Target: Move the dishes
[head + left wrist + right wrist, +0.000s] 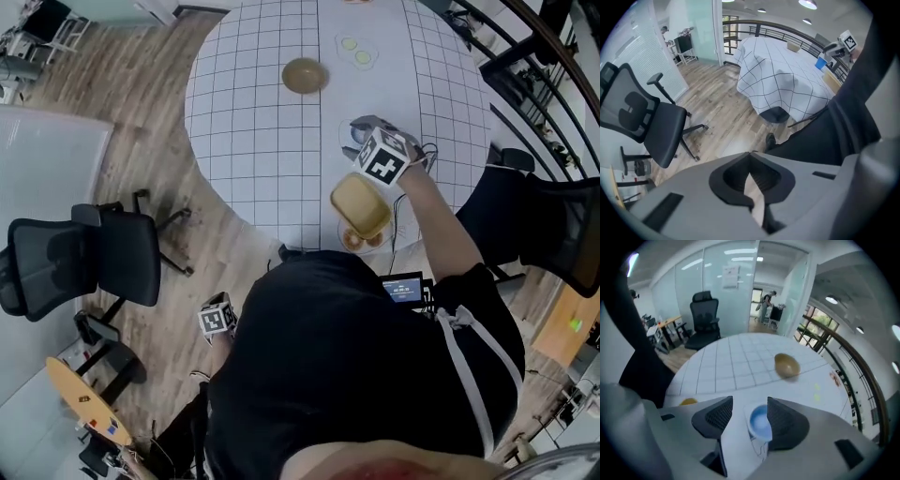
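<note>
The round gridded worktop (253, 141) carries every dish, and none of them is lifted, so the moving looks barely begun. The pictures do not show where the dishes are meant to go.

A tan dish (360, 204), the biggest piece, lies at the near edge just in front of the person. It overlaps a small plate (361, 240) holding brownish pieces that sits right on that edge. A brown bowl (305, 75) stands alone toward the far edge, well apart from them. A clear plate (356, 52) with pale green pieces lies just beside the bowl, farther out. The smallest item is a blue cup (760, 422) near the tan dish, toward the right edge of the worktop.

The blue cup seems to be the step in hand. The right gripper (749, 405) has its jaws wide apart with the cup standing between them, close against the right-hand jaw. The jaws have not closed on it, and I cannot tell whether that jaw touches it. The closing, the lift and the carry are all left to do, and then the other dishes.

The right arm reaches forward over the near edge, forearm bare. Its gripper sits low over the cloth and points toward the far edge.

The left gripper (750, 154) hangs at the person's side, off the worktop past its near left edge and over the wooden floor. Its jaw tips are together and hold nothing. It appears to have no part in this step.
</note>
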